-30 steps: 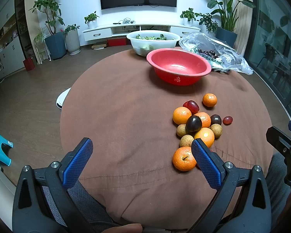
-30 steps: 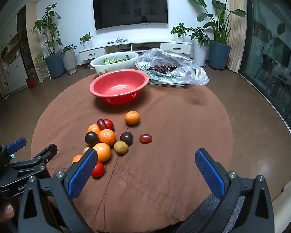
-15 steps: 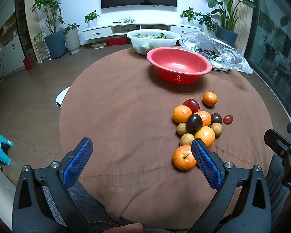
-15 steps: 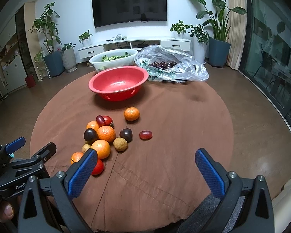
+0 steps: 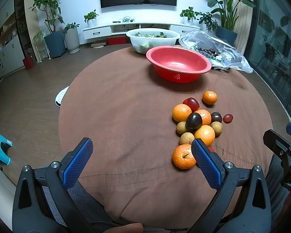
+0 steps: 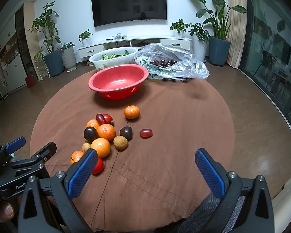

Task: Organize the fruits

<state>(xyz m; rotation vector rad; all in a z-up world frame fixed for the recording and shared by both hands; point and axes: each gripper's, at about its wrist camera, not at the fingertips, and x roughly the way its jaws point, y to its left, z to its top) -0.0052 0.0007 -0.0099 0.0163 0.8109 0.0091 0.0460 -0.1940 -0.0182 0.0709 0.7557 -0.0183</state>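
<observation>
Ahead of both grippers on the round brown-clothed table point(image 6: 184, 136), the glossy red plastic bowl point(image 6: 118, 81) with perforated sides holds nothing. Beyond it, a translucent white plastic tub point(image 6: 114, 58) holds leafy greens, and beside that a crinkled clear plastic bag point(image 6: 174, 66) holds dark cherries. The loose pile of oranges, dark plums, tan longans and red fruits point(image 5: 196, 124) lies just ahead of the left gripper point(image 5: 141, 151), by its right finger, and ahead-left of the right gripper point(image 6: 145, 163). Both grippers are spread wide, holding nothing, with blue textured pads point(image 6: 209, 174). The left gripper's body reads "GenR", cut off.
</observation>
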